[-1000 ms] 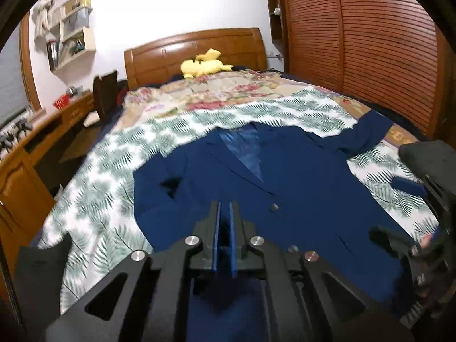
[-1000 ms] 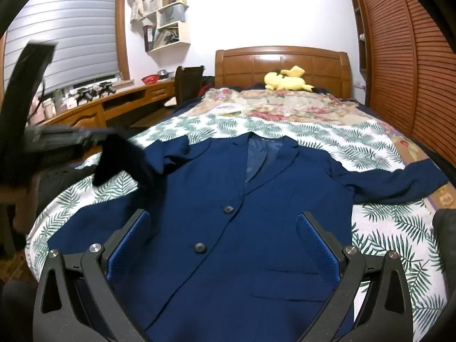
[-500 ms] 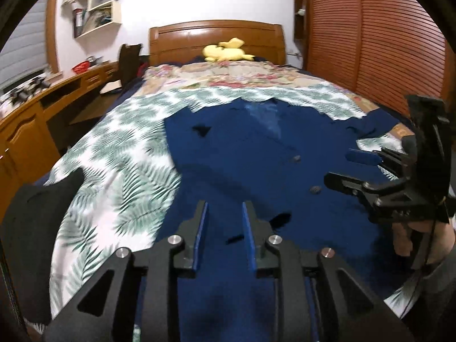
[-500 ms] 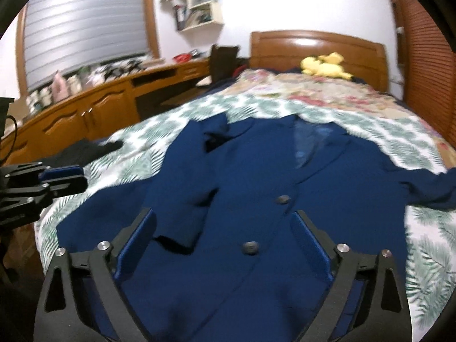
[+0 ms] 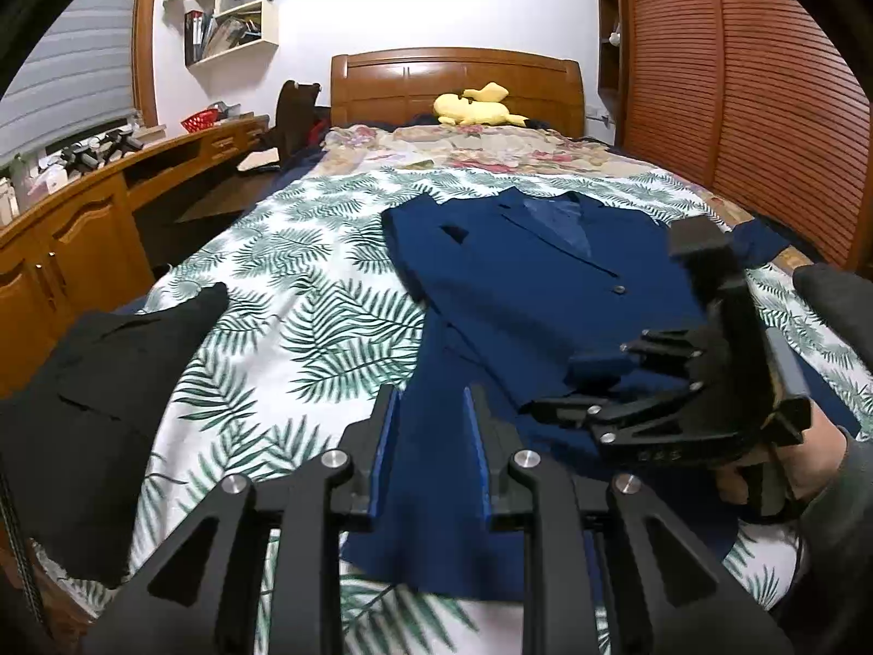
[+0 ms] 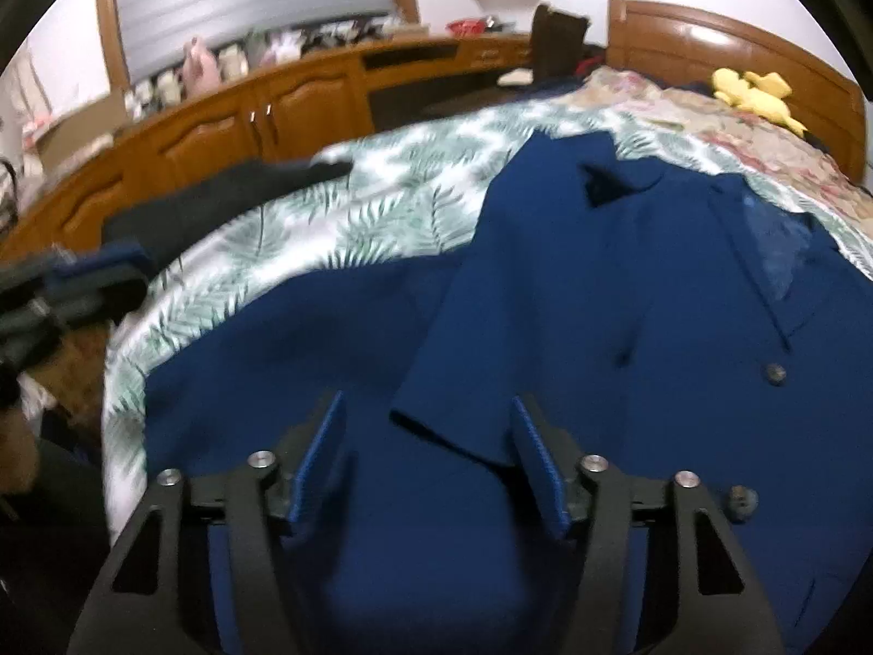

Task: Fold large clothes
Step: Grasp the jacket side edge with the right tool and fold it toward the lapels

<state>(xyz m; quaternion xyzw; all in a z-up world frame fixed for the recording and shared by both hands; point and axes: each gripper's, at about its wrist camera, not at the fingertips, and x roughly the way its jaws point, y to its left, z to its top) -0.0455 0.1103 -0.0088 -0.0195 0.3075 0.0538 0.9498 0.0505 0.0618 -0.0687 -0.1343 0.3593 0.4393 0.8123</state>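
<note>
Navy jacket (image 6: 627, 284) lay on bed (image 5: 305, 295); folded sleeve's cuff (image 6: 453, 431) sat between right claw (image 6: 431, 456) pads, closing, not yet pinched; left claw (image 5: 431, 456) released, farther off.

Matt blue cloth jacket (image 5: 524, 295), glossy wooden headboard (image 5: 458, 76)

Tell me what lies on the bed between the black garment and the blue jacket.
Only bare leaf-print bedspread separates the black garment from the blue jacket; the left wrist view shows it.

black left gripper (image 5: 431, 453), blue pads, silver screws, dark sleeve (image 5: 840, 491)
</note>
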